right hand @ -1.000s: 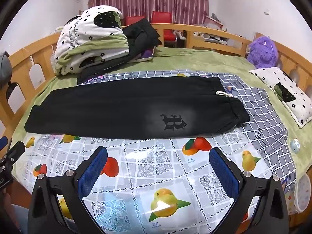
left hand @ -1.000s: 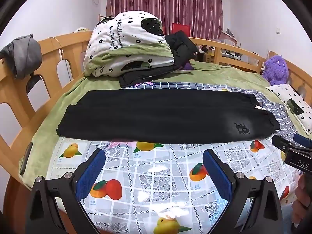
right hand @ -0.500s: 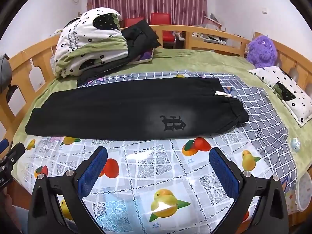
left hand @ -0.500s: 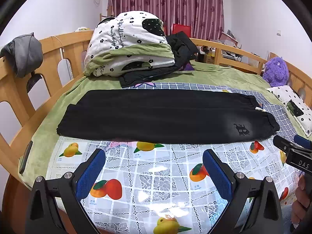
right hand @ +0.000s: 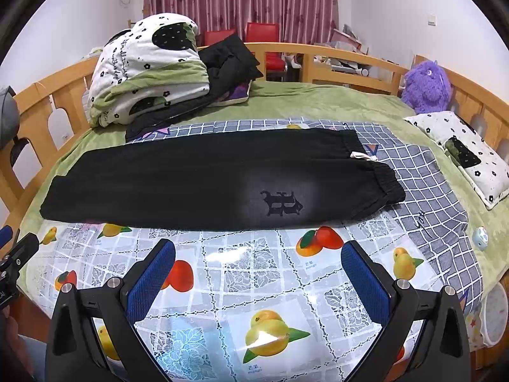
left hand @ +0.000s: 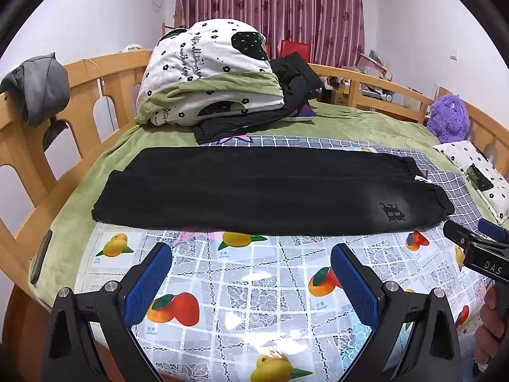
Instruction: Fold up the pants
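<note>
Black pants lie flat across the bed, folded lengthwise, leg ends at the left and the elastic waistband at the right, with a dark emblem near the waist. My left gripper hovers open above the fruit-print plastic cloth, short of the pants' near edge. My right gripper is likewise open over that cloth, nothing between its blue pads. The right gripper's tip shows at the right edge of the left wrist view; the left gripper's tip shows at the left edge of the right wrist view.
A folded white-and-green quilt and a dark jacket are piled behind the pants. A purple plush toy and a small pillow lie at the right. Wooden rails ring the bed. A grey cap hangs at the left.
Both views have shifted only slightly; the pants sit a touch lower in the frames. Both grippers stay open and the pants have not moved.
</note>
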Demonstrator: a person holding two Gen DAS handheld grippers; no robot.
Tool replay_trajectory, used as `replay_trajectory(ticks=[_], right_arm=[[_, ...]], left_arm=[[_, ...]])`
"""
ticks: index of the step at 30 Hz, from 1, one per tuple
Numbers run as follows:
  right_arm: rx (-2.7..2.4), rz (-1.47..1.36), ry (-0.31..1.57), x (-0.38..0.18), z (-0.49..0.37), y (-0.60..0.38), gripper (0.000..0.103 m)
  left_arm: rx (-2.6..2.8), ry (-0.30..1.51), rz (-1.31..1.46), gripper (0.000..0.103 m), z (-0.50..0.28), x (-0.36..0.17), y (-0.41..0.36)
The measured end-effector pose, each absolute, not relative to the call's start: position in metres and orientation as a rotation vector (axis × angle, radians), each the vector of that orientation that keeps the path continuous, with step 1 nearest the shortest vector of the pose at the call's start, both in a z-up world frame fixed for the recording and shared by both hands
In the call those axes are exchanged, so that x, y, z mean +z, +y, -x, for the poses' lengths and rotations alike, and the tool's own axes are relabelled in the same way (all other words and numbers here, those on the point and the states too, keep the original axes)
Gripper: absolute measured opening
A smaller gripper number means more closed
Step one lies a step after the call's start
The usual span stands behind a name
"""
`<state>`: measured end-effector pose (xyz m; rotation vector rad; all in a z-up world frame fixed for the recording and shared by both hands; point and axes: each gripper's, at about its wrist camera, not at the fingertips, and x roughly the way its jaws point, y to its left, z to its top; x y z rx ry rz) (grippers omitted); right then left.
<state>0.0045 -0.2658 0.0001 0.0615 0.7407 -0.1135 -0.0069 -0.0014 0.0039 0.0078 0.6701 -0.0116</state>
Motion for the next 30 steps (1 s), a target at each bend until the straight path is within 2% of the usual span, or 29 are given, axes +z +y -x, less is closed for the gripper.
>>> replay_trajectory(ticks=[30], right_arm=[[-0.109, -0.058, 0.735, -0.001, -0.006, -0.261, 0.102]], left_arm=[[-0.011, 0.672, 0.015, 0.101, 0.008, 0.006, 0.009]])
